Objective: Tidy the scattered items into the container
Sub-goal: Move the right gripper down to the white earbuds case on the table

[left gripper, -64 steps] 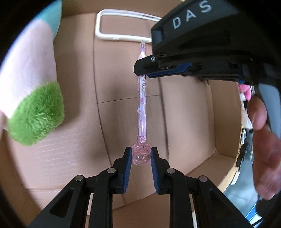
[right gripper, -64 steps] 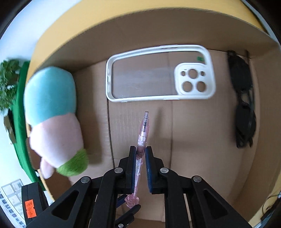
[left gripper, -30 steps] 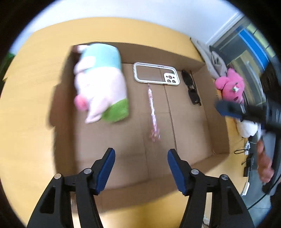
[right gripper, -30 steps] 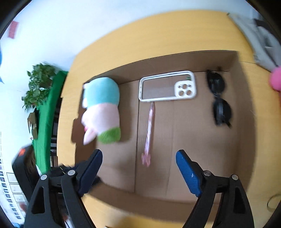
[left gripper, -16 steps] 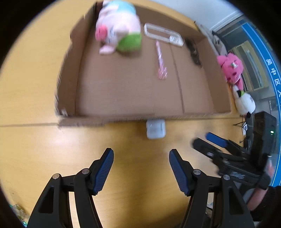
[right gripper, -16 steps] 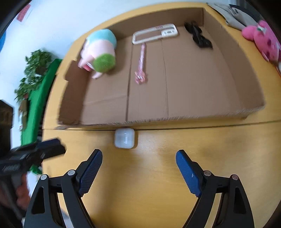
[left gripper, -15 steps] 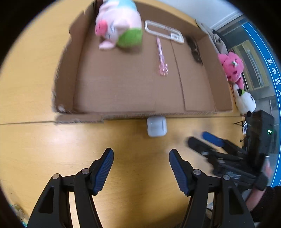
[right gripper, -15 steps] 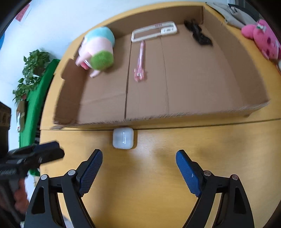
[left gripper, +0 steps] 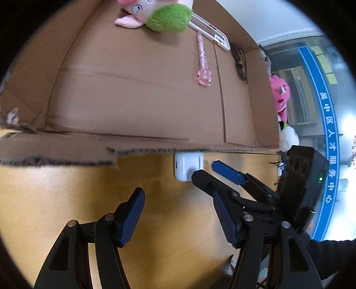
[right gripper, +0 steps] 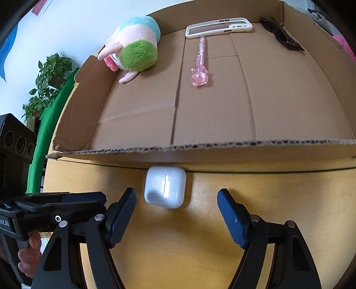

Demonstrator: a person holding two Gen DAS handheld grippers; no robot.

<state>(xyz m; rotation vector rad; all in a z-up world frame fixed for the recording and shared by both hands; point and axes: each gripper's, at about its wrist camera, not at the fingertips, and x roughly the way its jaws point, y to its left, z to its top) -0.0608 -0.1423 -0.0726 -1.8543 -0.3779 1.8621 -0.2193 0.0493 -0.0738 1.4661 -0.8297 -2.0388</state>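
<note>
L wrist view: left gripper (left gripper: 178, 219) spread wide, empty, over bare desk (left gripper: 66, 189). White earbud case (left gripper: 188, 165) on desk ahead-right, touching near wall of cardboard box (left gripper: 155, 146). Right gripper (left gripper: 211, 170) seen at right, tips just beside case. In box: plush toy (left gripper: 160, 13), phone case (left gripper: 211, 33), pink pen (left gripper: 202, 62), sunglasses (left gripper: 239, 60).

R wrist view: right gripper (right gripper: 176, 213) wide open, nothing held. Earbud case (right gripper: 165, 189) just ahead, roughly between the fingers, nearer the left one; far edge against box wall (right gripper: 200, 149). Plush (right gripper: 133, 49), phone case (right gripper: 219, 26), pen (right gripper: 200, 64), sunglasses (right gripper: 280, 33) all inside box.

Step, prob.: approach to last loose item. Next: advance R gripper a bit, shift slightly left to centre, straddle case, close, lift over wall, drop in box. Smooth rounded shell, slip risk.
</note>
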